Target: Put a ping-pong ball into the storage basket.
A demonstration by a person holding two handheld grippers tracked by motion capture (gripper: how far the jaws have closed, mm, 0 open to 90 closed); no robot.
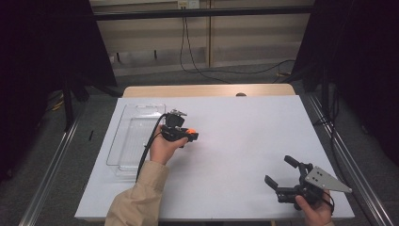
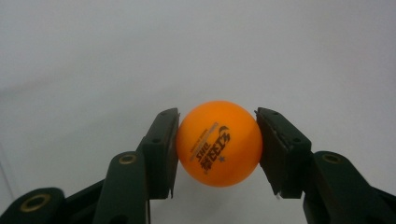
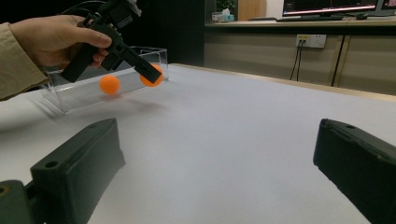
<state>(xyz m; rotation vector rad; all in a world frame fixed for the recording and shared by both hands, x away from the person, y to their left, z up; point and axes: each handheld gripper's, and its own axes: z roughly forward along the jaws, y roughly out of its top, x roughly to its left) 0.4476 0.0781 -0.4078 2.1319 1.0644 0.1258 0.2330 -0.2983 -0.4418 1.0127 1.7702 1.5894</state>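
My left claw (image 2: 217, 140) was closed on an orange ball (image 2: 218, 142), one jaw pressed to each side, dark print facing the camera. In the high view that left claw (image 1: 190, 135) sat left of centre on the white counter (image 1: 244, 141), the ball (image 1: 192, 133) at its tip, just off the three o'clock edge of a clear plastic tray (image 1: 134, 139). From the right gripper view, a second orange spot (image 3: 109, 84) showed at the tray (image 3: 93, 79); whether ball or reflection I couldn't tell. My right claw (image 1: 282, 170) lay at five o'clock, jaws spread wide and empty, well apart from the left.
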